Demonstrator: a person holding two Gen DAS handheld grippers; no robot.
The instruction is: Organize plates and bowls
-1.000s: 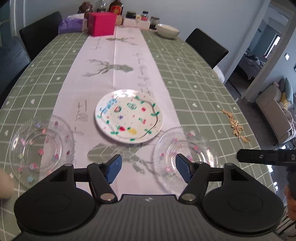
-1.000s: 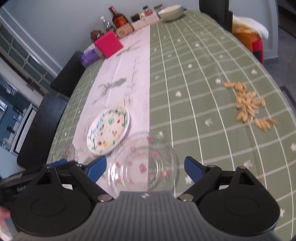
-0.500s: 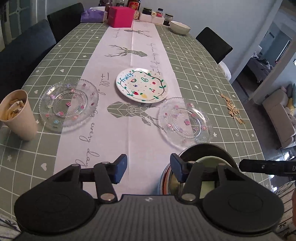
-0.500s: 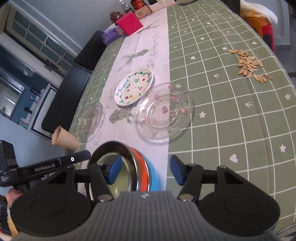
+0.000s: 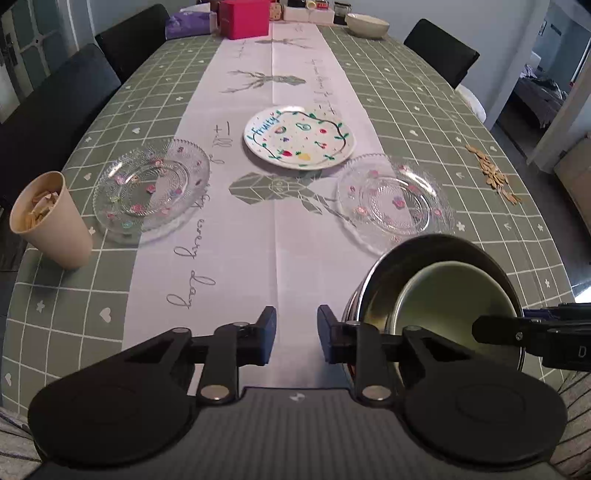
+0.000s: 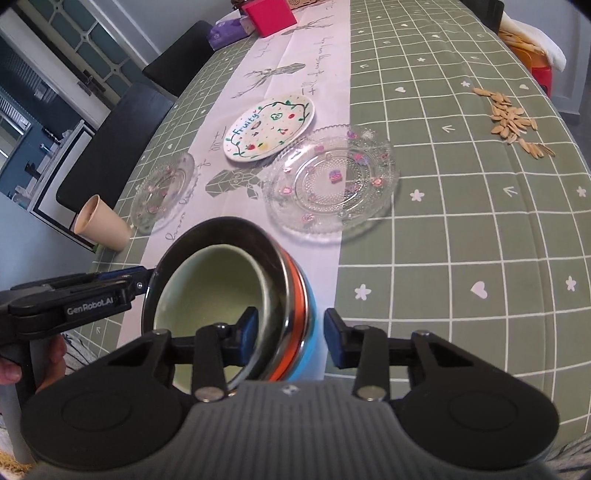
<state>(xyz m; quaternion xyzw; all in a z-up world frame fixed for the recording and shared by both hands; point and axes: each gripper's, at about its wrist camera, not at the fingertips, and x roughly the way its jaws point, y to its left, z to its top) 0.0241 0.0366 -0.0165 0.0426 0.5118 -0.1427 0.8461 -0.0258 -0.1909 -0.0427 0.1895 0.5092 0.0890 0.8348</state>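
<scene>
Table: long, under a green checked cloth [image 5: 443, 122] with a white runner down the middle. All the crockery sits at its near end, apart from one white bowl [image 5: 367, 25] at the far end.
Bowl stack: nested bowls [image 6: 291, 280] at the near edge of the runner. A steel bowl holds a pale green bowl [image 6: 207, 288], and orange and blue rims show beneath. The stack looks tipped, with its mouth turned toward the cameras.
Glass plates: two flower-dotted ones. The right glass plate [image 6: 332, 181] is just beyond the stack, and the left glass plate [image 5: 151, 188] is well apart across the runner.
Fruity plate: painted plate [image 5: 299, 138] on the runner, between the glass plates and a little farther up the table.
Right gripper: right gripper [image 6: 290, 330] straddles the near wall of the stack, one finger inside the steel bowl and the other outside the blue rim. Its jaws have just been closing. A sliver of cloth shows by the outer pad, so it looks released rather than clamped.
Left gripper: left gripper [image 5: 295, 332] is empty. Its jaws have just been closing, leaving a narrow gap with only runner between them. The stack lies just beside the outside of its right finger.
Nearer hand: the right, judging by the wall already between its jaws.
Deciding relation: the stack's wall runs roughly along the right fingers. A squeeze there would likely catch all the nested rims together.
Paper cup: paper cup [image 5: 51, 221] stands by the left glass plate, clear of both grippers.
Seeds: seeds [image 6: 513, 118] lie scattered on the right side, well apart.
</scene>
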